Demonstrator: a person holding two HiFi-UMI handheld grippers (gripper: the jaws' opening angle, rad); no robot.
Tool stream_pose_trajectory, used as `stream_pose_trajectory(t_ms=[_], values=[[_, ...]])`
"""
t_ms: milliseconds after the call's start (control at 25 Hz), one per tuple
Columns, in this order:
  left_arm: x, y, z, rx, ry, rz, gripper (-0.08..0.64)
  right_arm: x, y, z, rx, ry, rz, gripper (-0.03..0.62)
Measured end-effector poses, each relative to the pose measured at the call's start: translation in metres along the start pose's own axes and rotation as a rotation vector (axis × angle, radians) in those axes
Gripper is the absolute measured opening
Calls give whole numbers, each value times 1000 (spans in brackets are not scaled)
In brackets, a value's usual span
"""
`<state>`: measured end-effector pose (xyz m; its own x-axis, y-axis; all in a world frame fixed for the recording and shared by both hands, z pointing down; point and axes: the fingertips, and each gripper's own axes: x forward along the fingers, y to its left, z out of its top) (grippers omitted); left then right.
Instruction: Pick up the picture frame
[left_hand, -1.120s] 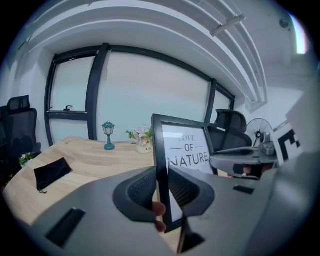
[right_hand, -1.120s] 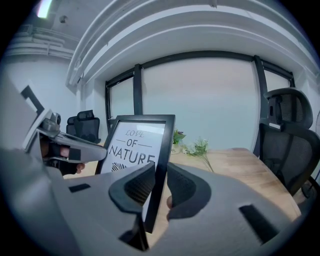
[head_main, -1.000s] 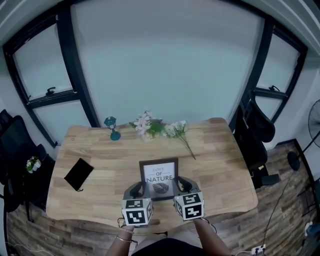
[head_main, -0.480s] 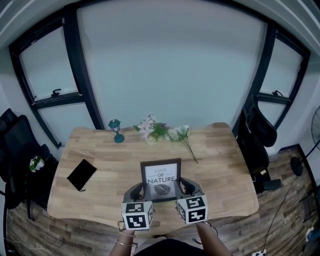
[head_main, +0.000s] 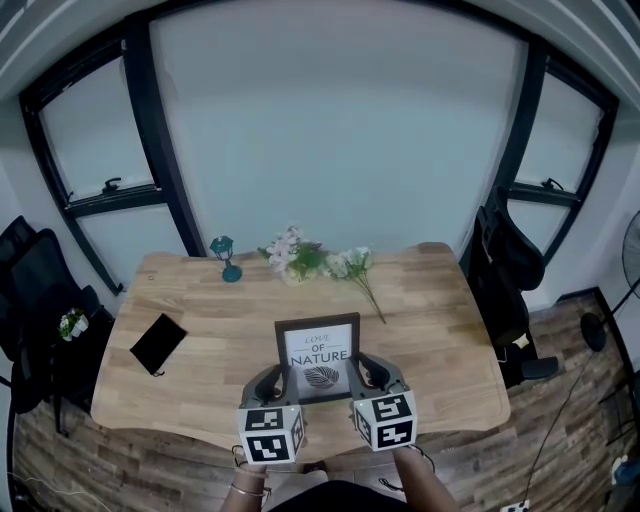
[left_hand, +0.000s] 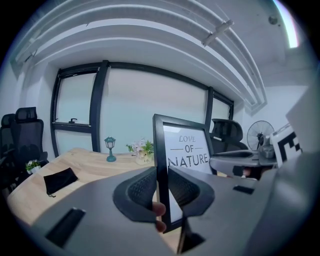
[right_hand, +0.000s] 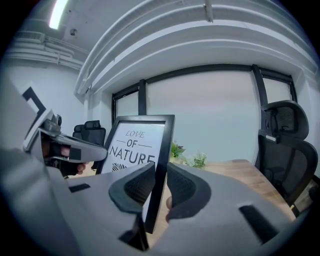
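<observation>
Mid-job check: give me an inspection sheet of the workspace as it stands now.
Surface: wooden table, pale wood.
Job's things: picture frame, upright, gripped at both side edges.
Clutter: black pouch at left; small lantern and flowers along the far edge.
Grippers: left gripper jaws shut on the frame's left edge; right gripper jaws shut on its right edge.
Cables: thin cable on the floor at right.
Surroundings: office chair at right, dark-framed windows behind.
</observation>
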<state>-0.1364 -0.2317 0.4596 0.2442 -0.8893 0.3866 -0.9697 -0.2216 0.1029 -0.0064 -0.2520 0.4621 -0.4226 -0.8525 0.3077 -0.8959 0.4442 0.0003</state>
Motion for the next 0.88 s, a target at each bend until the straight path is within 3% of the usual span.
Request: stream_pose_trajectory(t_ms=[880], values=[[-63,-56,8,15,-53,60,66,-76,-9,14,-9,-90,62,74]])
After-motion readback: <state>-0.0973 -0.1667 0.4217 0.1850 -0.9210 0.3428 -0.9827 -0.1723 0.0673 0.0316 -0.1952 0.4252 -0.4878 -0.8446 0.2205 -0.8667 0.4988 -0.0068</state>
